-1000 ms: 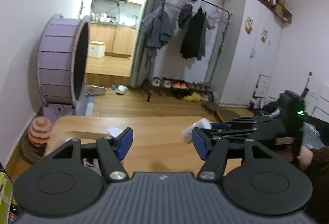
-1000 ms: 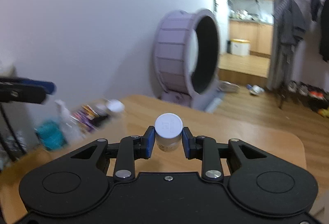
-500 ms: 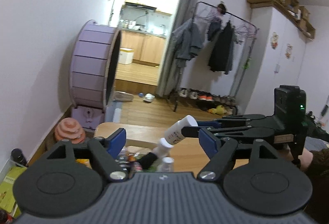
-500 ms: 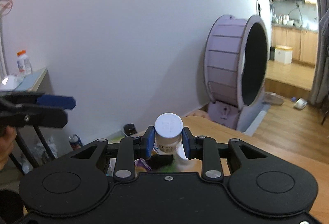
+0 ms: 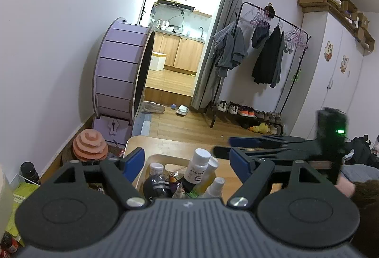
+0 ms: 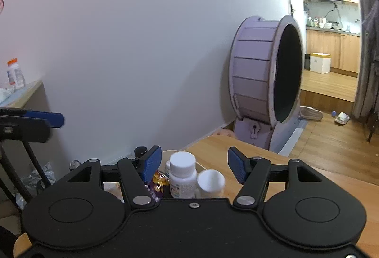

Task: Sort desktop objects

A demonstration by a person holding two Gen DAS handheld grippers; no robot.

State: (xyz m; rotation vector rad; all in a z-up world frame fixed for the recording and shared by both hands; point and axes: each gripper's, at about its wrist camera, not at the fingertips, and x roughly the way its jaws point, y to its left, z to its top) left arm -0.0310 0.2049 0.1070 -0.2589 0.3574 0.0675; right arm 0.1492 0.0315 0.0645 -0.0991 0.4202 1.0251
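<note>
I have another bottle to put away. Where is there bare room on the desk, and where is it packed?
Bare wood lies on the desk right of the tray, toward the purple wheel. The tray is packed: the white pill bottle, spray bottles, and a dark bottle.

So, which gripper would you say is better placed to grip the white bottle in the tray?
Right, probably. The right gripper is open with the white bottle close between its fingers, while the left gripper hangs off to the side, farther from the tray.
</note>
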